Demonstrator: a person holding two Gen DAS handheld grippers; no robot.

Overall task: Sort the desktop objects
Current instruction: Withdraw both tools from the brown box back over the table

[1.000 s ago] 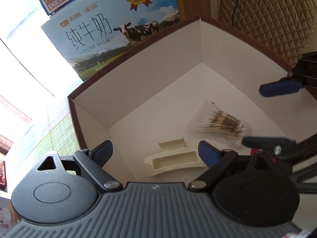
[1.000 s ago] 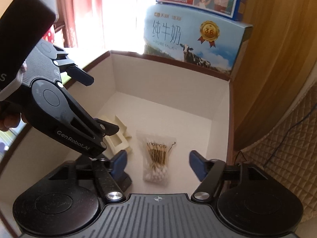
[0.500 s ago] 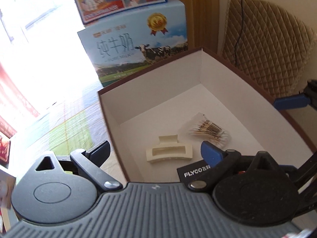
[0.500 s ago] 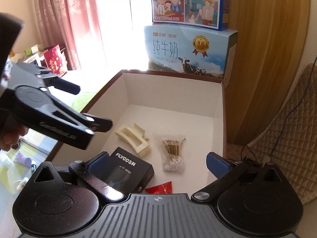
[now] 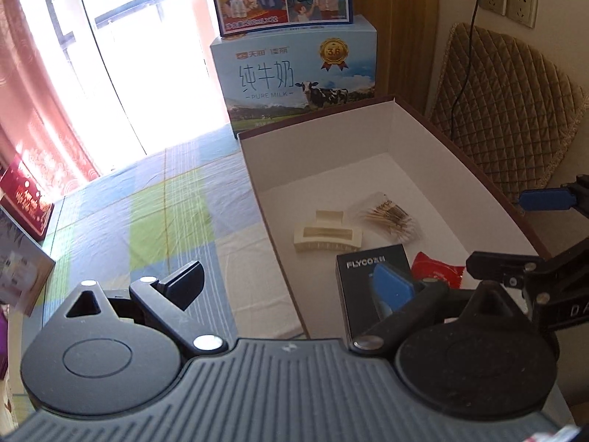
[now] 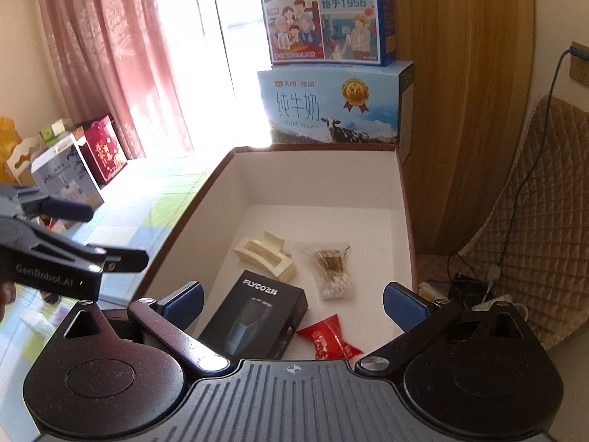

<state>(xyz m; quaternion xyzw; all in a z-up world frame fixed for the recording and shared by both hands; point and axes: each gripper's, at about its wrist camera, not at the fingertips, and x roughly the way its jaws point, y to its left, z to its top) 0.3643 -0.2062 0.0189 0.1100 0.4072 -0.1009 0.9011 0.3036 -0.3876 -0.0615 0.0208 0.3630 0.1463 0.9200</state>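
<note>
An open white-lined box [image 5: 327,140] [image 6: 401,199] holds a cream hair clip [image 5: 325,234] [image 6: 265,256], a bag of cotton swabs [image 5: 390,215] [image 6: 333,270], a black FLYCO box [image 5: 371,261] [image 6: 257,316] and a red sachet [image 5: 436,269] [image 6: 327,337]. My left gripper [image 5: 291,287] is open and empty, straddling the box's near-left wall. My right gripper [image 6: 292,300] is open and empty above the box's near end. Each gripper shows in the other's view: the right one [image 5: 545,199], the left one [image 6: 66,210].
Stacked milk cartons [image 5: 294,84] [image 6: 331,110] stand behind the box. A checked cloth [image 5: 147,221] covers the table to the left. Gift boxes [image 6: 99,147] sit at the far left. A quilted chair back [image 5: 504,110] and a cable [image 6: 545,140] are on the right.
Both grippers have pulled back and up out of the box. The FLYCO box and red sachet have come into view. The left gripper has shifted left, over the box wall.
</note>
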